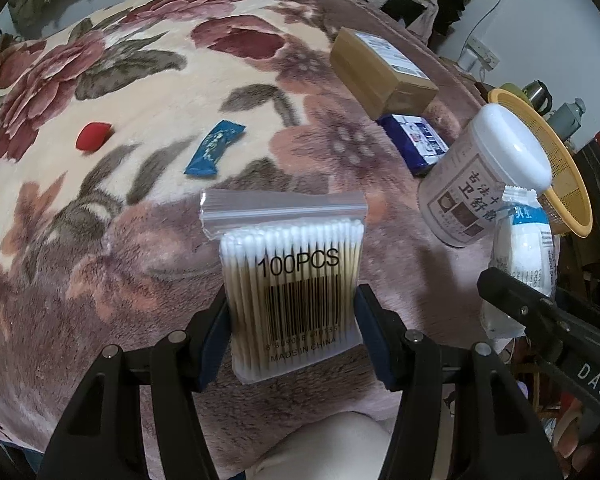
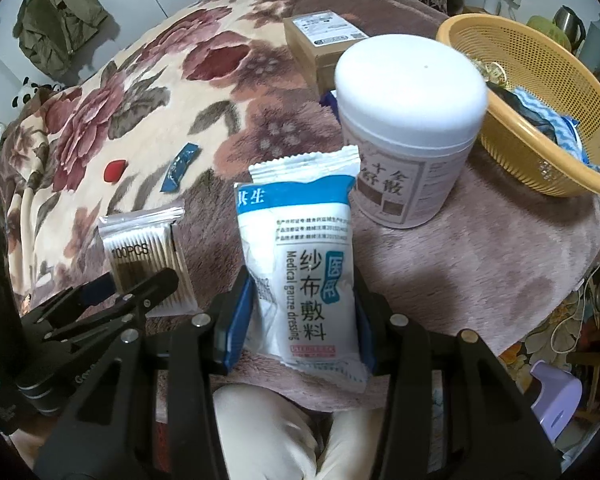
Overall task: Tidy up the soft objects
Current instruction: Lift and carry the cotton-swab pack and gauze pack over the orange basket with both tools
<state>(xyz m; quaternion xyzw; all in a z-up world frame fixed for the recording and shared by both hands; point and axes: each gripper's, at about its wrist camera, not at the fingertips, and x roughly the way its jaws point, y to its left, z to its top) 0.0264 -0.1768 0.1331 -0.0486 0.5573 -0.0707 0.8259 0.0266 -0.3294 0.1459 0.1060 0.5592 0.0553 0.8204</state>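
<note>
Yellow basket [image 2: 540, 168] holding cloths, cotton swab bag [image 1: 292, 280], gauze packet [image 2: 304, 280]

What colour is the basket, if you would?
Yellow-orange basket, clearest in the right wrist view.

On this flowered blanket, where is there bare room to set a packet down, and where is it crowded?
Bare: the broad cream stretch of the flowered fleece blanket beyond the red teardrop sponge and blue foil sachet, and the mauve patch in front of the yellow mesh basket. Crowded: around the white-lidded round tub, brown cardboard box and dark blue packet.
</note>
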